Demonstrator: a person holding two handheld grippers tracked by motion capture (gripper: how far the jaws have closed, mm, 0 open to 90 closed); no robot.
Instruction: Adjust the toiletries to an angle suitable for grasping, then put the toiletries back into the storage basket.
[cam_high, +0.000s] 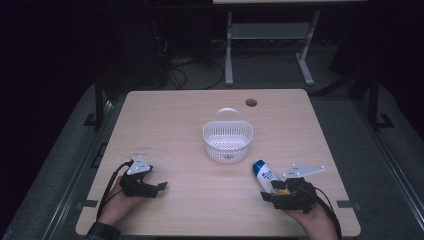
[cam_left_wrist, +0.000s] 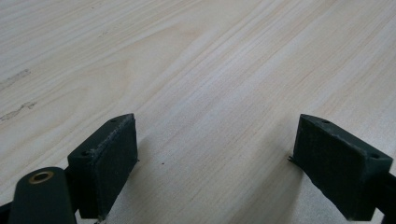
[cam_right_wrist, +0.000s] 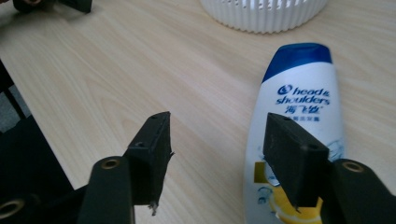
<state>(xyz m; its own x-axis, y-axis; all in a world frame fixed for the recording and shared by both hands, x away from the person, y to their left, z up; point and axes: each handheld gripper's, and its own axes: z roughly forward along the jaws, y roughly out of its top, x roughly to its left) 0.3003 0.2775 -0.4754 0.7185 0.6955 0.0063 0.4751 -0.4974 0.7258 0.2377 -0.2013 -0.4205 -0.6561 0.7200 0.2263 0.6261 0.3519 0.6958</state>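
Lying flat: glossy white shampoo bottle (cam_right_wrist: 299, 121)

Shampoo bottle (cam_right_wrist: 299, 100) lying flat, right gripper (cam_right_wrist: 217, 149) fingers parted, white basket (cam_right_wrist: 264, 14) beyond

Lower end of the shampoo bottle (cam_right_wrist: 299, 121) cut off by the bottom edge of the right gripper view and partly hidden behind one jaw. White basket (cam_right_wrist: 264, 14) cropped by the top edge there. Bottle lettering unreadable in the high view.
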